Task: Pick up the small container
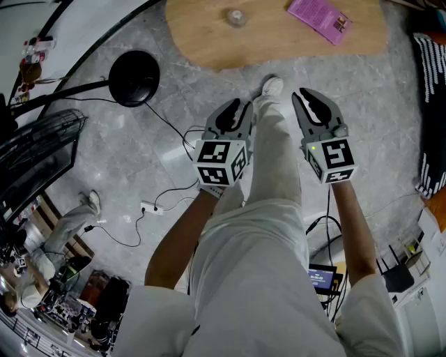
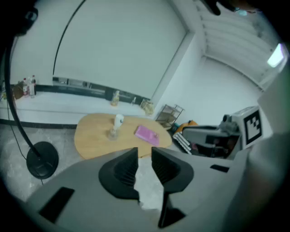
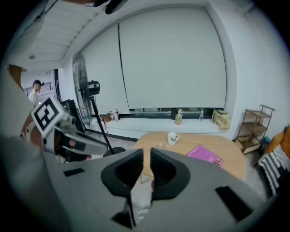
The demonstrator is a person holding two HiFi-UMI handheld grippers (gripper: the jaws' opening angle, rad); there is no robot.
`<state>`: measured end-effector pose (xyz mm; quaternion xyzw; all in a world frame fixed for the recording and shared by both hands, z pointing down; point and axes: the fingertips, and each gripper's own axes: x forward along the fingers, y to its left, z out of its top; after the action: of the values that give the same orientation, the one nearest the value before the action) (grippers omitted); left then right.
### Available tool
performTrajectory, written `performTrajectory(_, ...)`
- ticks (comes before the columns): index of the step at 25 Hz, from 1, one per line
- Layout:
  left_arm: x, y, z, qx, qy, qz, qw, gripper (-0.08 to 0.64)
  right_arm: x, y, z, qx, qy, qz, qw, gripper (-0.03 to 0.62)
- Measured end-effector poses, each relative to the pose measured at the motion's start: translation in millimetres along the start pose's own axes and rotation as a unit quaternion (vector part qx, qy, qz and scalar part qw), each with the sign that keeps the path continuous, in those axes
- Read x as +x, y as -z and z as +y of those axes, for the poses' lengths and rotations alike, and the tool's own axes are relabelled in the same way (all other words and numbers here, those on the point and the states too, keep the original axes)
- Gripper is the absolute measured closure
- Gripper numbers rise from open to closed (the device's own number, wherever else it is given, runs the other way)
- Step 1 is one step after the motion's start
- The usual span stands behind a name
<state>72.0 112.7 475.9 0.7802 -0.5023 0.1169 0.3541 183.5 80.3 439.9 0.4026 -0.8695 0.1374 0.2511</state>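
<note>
The left gripper (image 2: 144,156) is released, its jaws a narrow slit apart with nothing between them. The right gripper (image 3: 146,156) is the same (its slit is thinner still). The small container (image 1: 237,17), a low, clear, round pot, sits on the wooden table (image 1: 209,38) near its middle, well ahead of both grippers. A pink booklet (image 1: 320,19) lies toward the table's right end. The gripper views show a white mug (image 3: 172,138) just behind the container. The head view cuts that off but shows the person's shoe (image 1: 272,86) at the table's near edge.
</note>
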Motion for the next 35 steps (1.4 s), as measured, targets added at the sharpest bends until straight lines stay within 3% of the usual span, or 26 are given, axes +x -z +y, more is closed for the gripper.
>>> performTrajectory(2, -89, -19, -20, 0.039, 0.018, -0.034, 0.9985, 0.517, -51, -22, 53, -0.012, 0.018, -0.016, 1.000, 0.581)
performTrajectory(5, -198, -35, -34, 0.074, 0.029, -0.071, 0.9944, 0.535, -113, -51, 122, -0.012, 0.035, -0.045, 0.998, 0.586)
performTrajectory(10, -292, -32, -61, 0.084, 0.013, -0.081, 0.9931, 0.538, -188, -71, 189, 0.027, 0.025, -0.075, 0.996, 0.586)
performTrajectory(16, -325, -41, -81, 0.067, -0.003, -0.092, 0.9935, 0.538, -229, -73, 193, 0.091, 0.035, -0.083, 0.992, 0.586)
performTrajectory(23, -335, -71, -111, 0.095, 0.014, -0.113, 0.9890, 0.538, -241, -86, 181, 0.066, 0.034, -0.100, 0.992, 0.584)
performTrajectory(30, -346, -84, -113, 0.092, -0.013, -0.133, 0.9868, 0.538, -257, -96, 184, 0.063, 0.020, -0.123, 0.990, 0.584)
performTrajectory(35, -340, -81, -121, 0.097, -0.012, -0.134, 0.9861, 0.538, -268, -99, 181, 0.049, 0.013, -0.140, 0.989, 0.584)
